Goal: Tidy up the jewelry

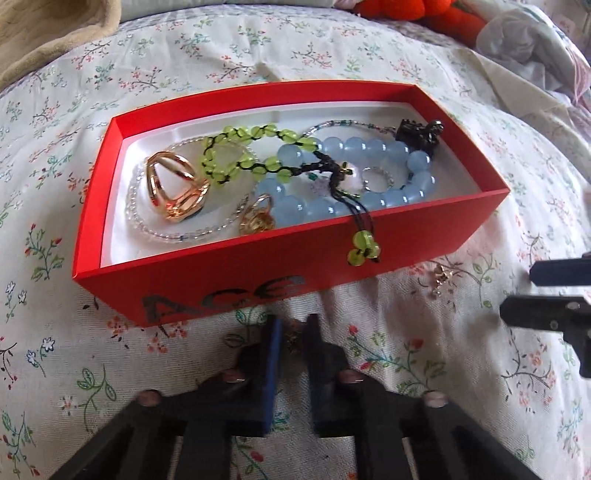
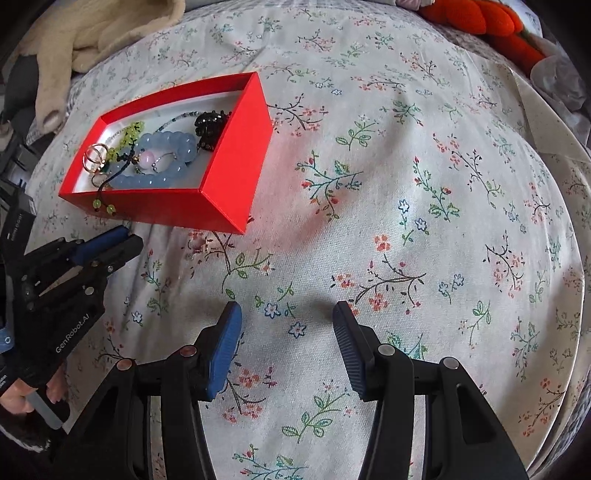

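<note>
Jewelry fills the red box (image 1: 236,280) on the flowered bed (image 2: 406,184): blue bead bracelet (image 1: 406,155), green bead strand (image 1: 251,147), gold ring (image 1: 173,188). Left tongs (image 1: 293,334) pinch a small gold trinket (image 1: 291,338) just before the box; right tongs (image 2: 288,321) gape wide, holding nothing.

Home bedroom: white floral cotton bedsheet (image 2: 369,184) covered bed; beige fleece blanket (image 2: 92,33) and orange plush toy (image 2: 480,18) lay at its far edge.

The bed (image 2: 406,184) is covered with a white floral-print sheet (image 1: 332,55). A beige plush blanket (image 2: 92,33) lies at its far left edge, an orange plush toy (image 2: 476,18) at far right. Lighting is diffuse daylight.
</note>
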`<state>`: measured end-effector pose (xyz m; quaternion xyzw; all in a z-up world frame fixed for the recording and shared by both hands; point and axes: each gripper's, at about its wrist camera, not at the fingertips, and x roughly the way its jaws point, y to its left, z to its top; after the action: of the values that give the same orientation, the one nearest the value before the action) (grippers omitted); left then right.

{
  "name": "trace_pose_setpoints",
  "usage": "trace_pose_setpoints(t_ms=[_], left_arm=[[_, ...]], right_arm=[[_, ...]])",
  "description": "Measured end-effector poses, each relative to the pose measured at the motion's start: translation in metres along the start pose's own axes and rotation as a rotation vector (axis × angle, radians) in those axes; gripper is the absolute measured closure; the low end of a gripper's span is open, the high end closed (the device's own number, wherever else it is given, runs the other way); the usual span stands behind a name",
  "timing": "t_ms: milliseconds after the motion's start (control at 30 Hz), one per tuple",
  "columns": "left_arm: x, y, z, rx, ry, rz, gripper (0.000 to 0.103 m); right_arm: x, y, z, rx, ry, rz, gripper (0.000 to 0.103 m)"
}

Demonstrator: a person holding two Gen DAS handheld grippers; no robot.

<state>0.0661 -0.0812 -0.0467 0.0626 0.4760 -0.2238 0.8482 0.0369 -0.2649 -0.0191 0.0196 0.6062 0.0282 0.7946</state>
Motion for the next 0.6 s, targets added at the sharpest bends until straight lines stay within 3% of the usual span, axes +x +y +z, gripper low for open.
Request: trace_pose_setpoints(t_ms=[300, 600], left_arm=[[-0.009, 0.005, 0.002, -0.067, 0.037, 0.02, 0.1], [-0.028, 0.026, -0.003, -0.171, 0.052, 0.029, 0.1]], right_arm=[[-0.007, -0.007, 0.014, 0.065, -0.011, 0.033, 0.049], [0.002, 0.015, 0.026, 0.11, 0.02, 0.092, 0.049]])
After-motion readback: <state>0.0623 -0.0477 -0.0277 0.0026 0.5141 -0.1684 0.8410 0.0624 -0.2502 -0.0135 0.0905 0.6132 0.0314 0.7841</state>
